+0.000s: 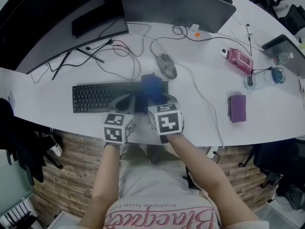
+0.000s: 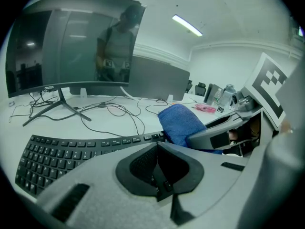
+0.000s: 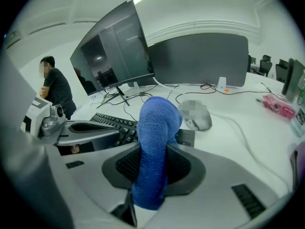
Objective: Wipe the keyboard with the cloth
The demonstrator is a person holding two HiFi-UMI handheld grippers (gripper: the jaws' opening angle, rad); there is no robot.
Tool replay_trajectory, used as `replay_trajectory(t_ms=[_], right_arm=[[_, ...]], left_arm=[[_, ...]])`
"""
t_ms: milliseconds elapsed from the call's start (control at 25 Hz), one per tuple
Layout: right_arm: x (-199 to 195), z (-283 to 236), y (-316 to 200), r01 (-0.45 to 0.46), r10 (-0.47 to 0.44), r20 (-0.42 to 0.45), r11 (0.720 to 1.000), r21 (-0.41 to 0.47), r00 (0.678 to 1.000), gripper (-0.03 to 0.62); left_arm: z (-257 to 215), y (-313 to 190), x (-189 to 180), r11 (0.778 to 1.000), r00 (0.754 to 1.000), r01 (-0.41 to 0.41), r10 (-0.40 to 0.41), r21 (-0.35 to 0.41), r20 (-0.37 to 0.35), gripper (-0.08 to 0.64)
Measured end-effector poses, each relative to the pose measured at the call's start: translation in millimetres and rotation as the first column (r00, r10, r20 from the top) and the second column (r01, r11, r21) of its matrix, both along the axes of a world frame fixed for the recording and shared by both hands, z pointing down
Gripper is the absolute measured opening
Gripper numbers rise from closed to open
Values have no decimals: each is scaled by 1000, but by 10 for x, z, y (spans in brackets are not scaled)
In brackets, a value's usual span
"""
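A black keyboard (image 1: 102, 97) lies on the white desk (image 1: 200, 128) near its front edge. My right gripper (image 1: 155, 98) is shut on a blue cloth (image 1: 152, 86), which bulges over the keyboard's right end. In the right gripper view the cloth (image 3: 156, 137) stands up between the pads, with the keyboard (image 3: 112, 123) just beyond. My left gripper (image 1: 126, 103) hovers over the keyboard's right half, close beside the right one. In the left gripper view its jaws are shut with nothing between them (image 2: 159, 170); the keyboard (image 2: 57, 151) and cloth (image 2: 180, 122) lie ahead.
A grey mouse (image 1: 167, 66) and loose cables (image 1: 119, 49) lie behind the keyboard. Two monitors (image 1: 176, 6) stand at the back. To the right are a purple cloth (image 1: 237, 108), a pink case (image 1: 239, 60) and a bottle (image 1: 264, 78). A person (image 3: 55, 87) stands far left.
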State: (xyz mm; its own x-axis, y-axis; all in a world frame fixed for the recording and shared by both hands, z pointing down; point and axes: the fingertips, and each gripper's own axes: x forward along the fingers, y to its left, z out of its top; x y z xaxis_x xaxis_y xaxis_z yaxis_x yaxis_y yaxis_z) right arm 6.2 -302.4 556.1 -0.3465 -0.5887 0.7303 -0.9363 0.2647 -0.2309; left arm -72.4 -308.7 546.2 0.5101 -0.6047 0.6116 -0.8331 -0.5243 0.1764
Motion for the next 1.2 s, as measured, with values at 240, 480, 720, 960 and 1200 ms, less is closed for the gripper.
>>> replay_trajectory(t_ms=[240,480,720,960,1200], right_arm=[[351,12,52,-31,31,-25,999,10,999,110],[637,42,154,-30,30,-75,1000,8,997,110],[910,34,283,-60,61,-126,998,11,990,110],[1074,-132,375,-100,107,-142,994,51,984,110],[1042,-428,467,-85,105,-167,989,121,980,110]], left_arm=[[-30,5,238,1000,1000,-20,20,10,-6,6],[-76,35,391,999,999,-36,36,24,-14,6],[-161,86,467,998,998,-56,57,39,-21,6],[-279,126,447,996,997,-61,63,65,-34,6],[-461,180,397,992,996,-75,79,102,-41,6]])
